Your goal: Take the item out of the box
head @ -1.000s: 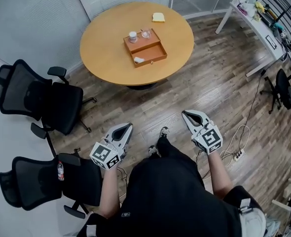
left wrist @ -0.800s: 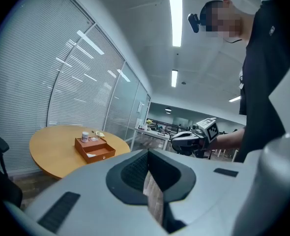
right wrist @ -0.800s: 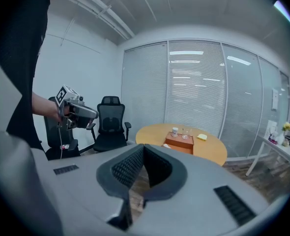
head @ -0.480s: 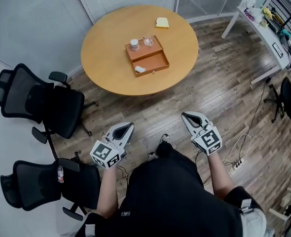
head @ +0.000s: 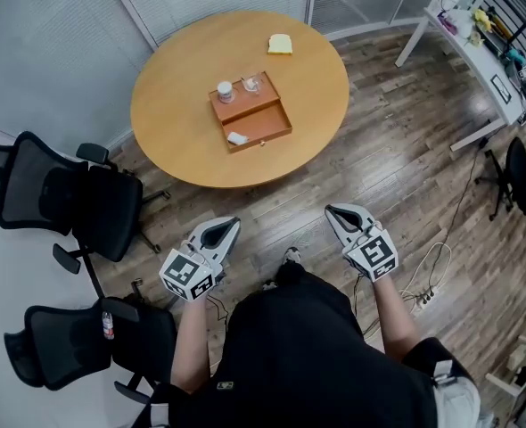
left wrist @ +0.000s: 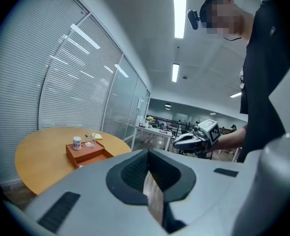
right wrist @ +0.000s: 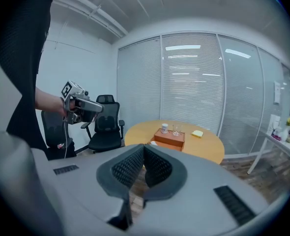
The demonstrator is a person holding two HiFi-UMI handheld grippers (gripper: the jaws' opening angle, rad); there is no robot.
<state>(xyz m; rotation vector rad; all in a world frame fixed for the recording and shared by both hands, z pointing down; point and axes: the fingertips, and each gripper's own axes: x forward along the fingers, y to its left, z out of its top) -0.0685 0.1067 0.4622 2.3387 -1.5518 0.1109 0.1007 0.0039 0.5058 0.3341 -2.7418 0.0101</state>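
Note:
An orange box (head: 250, 112) lies on the round wooden table (head: 183, 123), its lower tray holding a small white item (head: 237, 138). A white jar (head: 225, 90) and a glass (head: 250, 85) stand on the box's upper half. Both grippers hang over the wooden floor, well short of the table. My left gripper (head: 231, 225) is shut and empty, and so is my right gripper (head: 334, 211). In the left gripper view the box (left wrist: 88, 152) is far ahead beyond the closed jaws (left wrist: 147, 154). The right gripper view shows the box (right wrist: 169, 139) past its closed jaws (right wrist: 144, 146).
Two black office chairs (head: 62, 194) (head: 76, 337) stand left of me. A yellow pad (head: 280, 45) lies at the table's far side. A white desk (head: 464, 43) with clutter is at the upper right, and a cable with a power strip (head: 428, 279) lies on the floor at the right.
The table and box have come closer and shifted left in the head view as I walk toward them. Both grippers stay shut in front of my body.

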